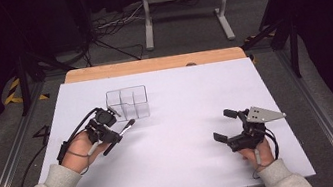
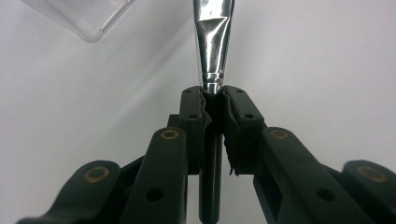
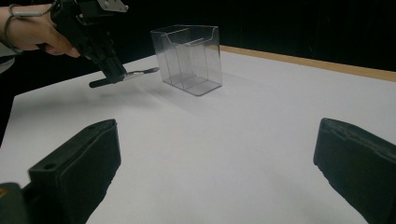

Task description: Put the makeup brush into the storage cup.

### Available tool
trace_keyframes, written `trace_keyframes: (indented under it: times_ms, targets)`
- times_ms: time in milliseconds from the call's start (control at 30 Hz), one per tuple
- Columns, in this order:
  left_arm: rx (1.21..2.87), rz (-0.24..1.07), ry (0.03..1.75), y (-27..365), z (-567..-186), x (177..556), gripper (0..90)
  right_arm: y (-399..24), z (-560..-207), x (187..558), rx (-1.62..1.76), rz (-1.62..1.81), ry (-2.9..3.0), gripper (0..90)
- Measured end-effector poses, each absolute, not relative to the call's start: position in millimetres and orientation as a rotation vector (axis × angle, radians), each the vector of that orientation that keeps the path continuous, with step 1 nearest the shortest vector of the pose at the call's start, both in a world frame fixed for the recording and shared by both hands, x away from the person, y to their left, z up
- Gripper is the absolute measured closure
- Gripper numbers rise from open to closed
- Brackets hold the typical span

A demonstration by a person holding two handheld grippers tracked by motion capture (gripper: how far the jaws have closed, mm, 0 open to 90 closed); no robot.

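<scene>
Gripping a brush point(image 2: 214, 42) in my left gripper point(image 2: 214, 100), jaws clamped tight on it just below the shiny metal ferrule. In the left gripper view the dark handle runs down between the pads point(image 2: 194, 116) and sticks out behind them; the ferrule points up and away over the white table point(image 2: 327, 60). Bristle end is cut off at the top edge there, can't tell its shape.

In the high view my left gripper point(image 1: 110, 133) sits left of centre, brush point(image 1: 127, 127) poking out to the right, tip near the lower left corner of the clear plastic box point(image 1: 128, 103), apart from it. In the right gripper view the brush point(image 3: 126, 76) is held about level, off the table, shadow under it, ferrule end aimed at the box point(image 3: 189, 58) but short of it.

The box is clear, upright, with dividers inside, standing on the far left part of the white table point(image 1: 180, 96). Nothing visible in it.

My right gripper point(image 1: 227, 124) is low on the right side of the table, well apart from box and brush. Jaws spread wide, nothing between them, just bare white table point(image 3: 224, 154) in the gap. Grey three-cornered plate point(image 1: 264, 114) on top of it. Wooden table edge point(image 1: 150, 64) runs along the far side.
</scene>
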State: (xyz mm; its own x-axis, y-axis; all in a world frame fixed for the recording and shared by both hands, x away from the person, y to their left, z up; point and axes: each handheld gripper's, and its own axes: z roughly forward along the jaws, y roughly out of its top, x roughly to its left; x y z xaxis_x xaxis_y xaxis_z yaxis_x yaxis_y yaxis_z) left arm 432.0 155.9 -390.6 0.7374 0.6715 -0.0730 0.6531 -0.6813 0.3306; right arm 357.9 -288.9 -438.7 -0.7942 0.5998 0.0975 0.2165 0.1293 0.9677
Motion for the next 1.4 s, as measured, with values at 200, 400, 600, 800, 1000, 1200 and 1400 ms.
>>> trace_keyframes:
  times_ms: [200,400,600,800,1000,1200,1400]
  targets:
    - [2.525,0.124,1.007,157.7,-379.8,426.5,78.2,-288.9,-438.4,357.7,0.793,1.709,2.098,0.9]
    - [2.455,0.161,0.980,158.3,-372.8,421.9,78.2,-289.2,-438.3,357.7,0.794,1.710,2.095,0.9]
    - [2.366,0.186,0.947,159.9,-366.4,418.8,78.2,-289.3,-438.2,357.6,0.793,1.711,2.094,0.9]
    - [2.291,0.208,0.927,160.7,-362.8,416.1,78.2,-289.5,-438.2,357.6,0.792,1.713,2.093,0.9]
    - [2.235,0.235,0.897,160.6,-360.5,413.2,78.2,-289.6,-438.2,357.5,0.792,1.713,2.093,1.0]
    - [2.157,0.267,0.885,159.5,-358.9,408.6,78.2,-289.4,-437.9,357.2,0.787,1.715,2.092,0.9]
    - [2.089,0.312,0.859,159.5,-355.5,405.8,78.2,-289.3,-437.6,356.9,0.784,1.715,2.088,0.9]
